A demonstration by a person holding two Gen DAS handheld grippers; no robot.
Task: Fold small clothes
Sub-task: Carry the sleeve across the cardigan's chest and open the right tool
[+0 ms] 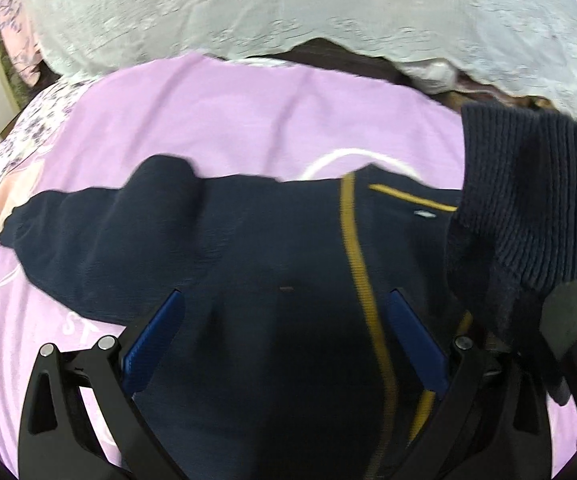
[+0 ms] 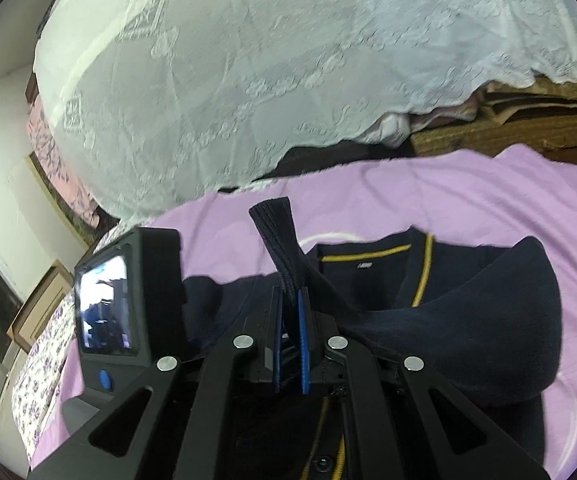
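Note:
A small navy jacket [image 1: 248, 232] with yellow piping lies spread on a lilac sheet [image 1: 228, 120]; one sleeve stretches out to the left. My left gripper [image 1: 284, 304] is open and hovers just above the jacket's body, holding nothing. My right gripper [image 2: 289, 300] is shut on the jacket's ribbed navy cuff [image 2: 278, 240], which sticks up between its blue pads; the sleeve trails back over the jacket [image 2: 468, 300]. In the left wrist view the lifted cuff [image 1: 528, 192] hangs at the right, above the right gripper's black body.
A white lace cover [image 2: 248, 80] is heaped along the far side of the bed. Brown folded fabrics [image 2: 508, 124] lie at the far right. A floral sheet [image 2: 40, 368] borders the lilac sheet on the left, by a window and wall.

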